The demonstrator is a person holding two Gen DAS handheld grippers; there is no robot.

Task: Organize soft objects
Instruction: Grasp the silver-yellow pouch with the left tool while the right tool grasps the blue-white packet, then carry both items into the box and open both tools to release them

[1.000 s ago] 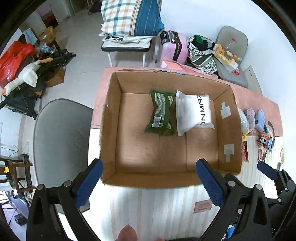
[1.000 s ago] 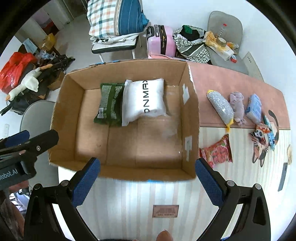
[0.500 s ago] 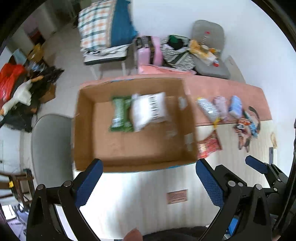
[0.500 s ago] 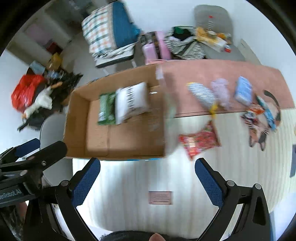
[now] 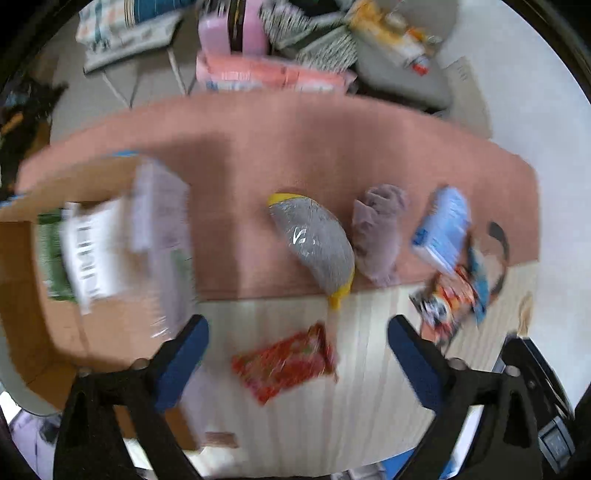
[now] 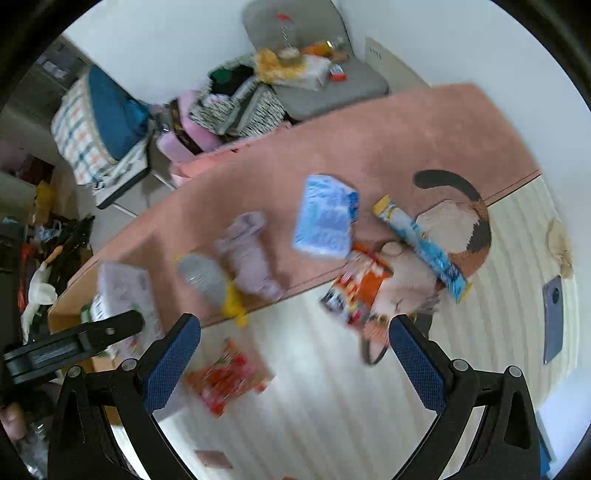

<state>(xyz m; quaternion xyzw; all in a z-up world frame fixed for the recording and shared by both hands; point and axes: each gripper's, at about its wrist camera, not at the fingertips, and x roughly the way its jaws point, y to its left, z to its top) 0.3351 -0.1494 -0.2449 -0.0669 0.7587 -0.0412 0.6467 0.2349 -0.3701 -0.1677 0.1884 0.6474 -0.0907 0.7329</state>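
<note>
My left gripper is open and empty, just above a red snack packet on the striped mat. Beyond it lie a grey pouch with yellow ends, a lilac plush and a blue tissue pack. The cardboard box at left holds a white pack and a green pack. My right gripper is open and empty, over the mat near an orange packet. The blue tissue pack, lilac plush, grey pouch and red packet show there too.
A long blue stick packet lies on a cat-shaped mat. A phone lies at the far right. Chairs with bedding, a pink suitcase and bags stand behind the table. The left gripper's arm shows at left.
Both grippers have swung right, away from over the box toward the loose items on the table. Both stay open. The frames are motion blurred.
</note>
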